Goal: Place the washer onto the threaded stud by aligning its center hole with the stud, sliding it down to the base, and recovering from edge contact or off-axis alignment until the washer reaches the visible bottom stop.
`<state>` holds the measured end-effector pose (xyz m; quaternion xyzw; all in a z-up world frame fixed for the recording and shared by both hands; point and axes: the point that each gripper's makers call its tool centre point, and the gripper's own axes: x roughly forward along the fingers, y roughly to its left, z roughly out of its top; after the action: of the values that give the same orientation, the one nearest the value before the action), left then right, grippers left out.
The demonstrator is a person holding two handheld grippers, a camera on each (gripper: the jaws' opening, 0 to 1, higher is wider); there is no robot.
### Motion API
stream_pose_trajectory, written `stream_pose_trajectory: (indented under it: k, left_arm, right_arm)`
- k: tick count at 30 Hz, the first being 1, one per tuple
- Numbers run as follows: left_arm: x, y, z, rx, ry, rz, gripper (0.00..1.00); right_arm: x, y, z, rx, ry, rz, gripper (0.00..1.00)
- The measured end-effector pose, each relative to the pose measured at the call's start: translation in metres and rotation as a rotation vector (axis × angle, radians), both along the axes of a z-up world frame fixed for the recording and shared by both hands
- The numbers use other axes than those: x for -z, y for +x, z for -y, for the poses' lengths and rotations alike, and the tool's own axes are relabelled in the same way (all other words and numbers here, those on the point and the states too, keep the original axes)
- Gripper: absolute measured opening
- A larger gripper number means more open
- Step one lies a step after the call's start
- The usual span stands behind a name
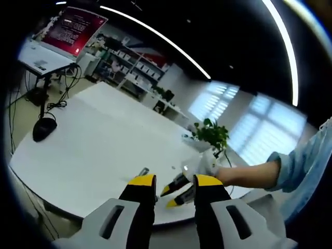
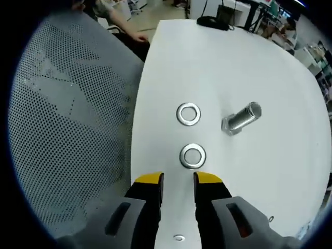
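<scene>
Two flat steel washers (image 2: pixel 188 114) (image 2: pixel 192 156) lie on the white table (image 2: pixel 218 62), one just ahead of my right gripper (image 2: pixel 179 179). That gripper is open with nothing between its yellow-tipped jaws. A threaded bolt (image 2: pixel 241 118) rests to the right of the washers, hex head toward me; I cannot tell whether it stands or lies. A smaller washer (image 2: pixel 178 238) sits under the jaws. My left gripper (image 1: pixel 175 181) is open and empty above the table edge. Beyond it the right gripper (image 1: pixel 175 193) reaches in, held by a hand (image 1: pixel 244 174). The bolt (image 1: pixel 143 171) shows near the left jaw.
A grey mesh chair back (image 2: pixel 67 129) runs along the table's left edge. A black mouse (image 1: pixel 44 127) lies at the far end of the table (image 1: pixel 104 140), and a potted plant (image 1: pixel 210 132) stands at its other side. A person's hand (image 2: pixel 137 36) rests by the far corner.
</scene>
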<state>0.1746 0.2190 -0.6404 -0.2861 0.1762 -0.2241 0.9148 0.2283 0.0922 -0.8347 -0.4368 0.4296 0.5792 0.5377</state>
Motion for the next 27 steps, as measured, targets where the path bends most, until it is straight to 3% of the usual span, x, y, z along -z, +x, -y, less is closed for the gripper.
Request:
stream_pose_trajectory:
  k: [7, 10, 17, 27]
  left_arm:
    - [0.0, 0.0, -0.001, -0.003, -0.001, 0.0, 0.26]
    - [0.0, 0.0, -0.001, -0.006, -0.005, 0.001, 0.26]
    - [0.0, 0.001, 0.0, 0.001, -0.004, -0.001, 0.26]
    - [-0.001, 0.001, -0.001, -0.005, -0.011, 0.002, 0.26]
  right_arm:
    - [0.01, 0.008, -0.005, -0.03, -0.031, 0.024, 0.34]
    - [0.009, 0.011, -0.013, -0.026, -0.007, 0.026, 0.38]
    - [0.01, 0.014, -0.025, -0.036, 0.01, 0.028, 0.34]
    - [0.011, 0.014, -0.026, -0.092, -0.092, 0.033, 0.33]
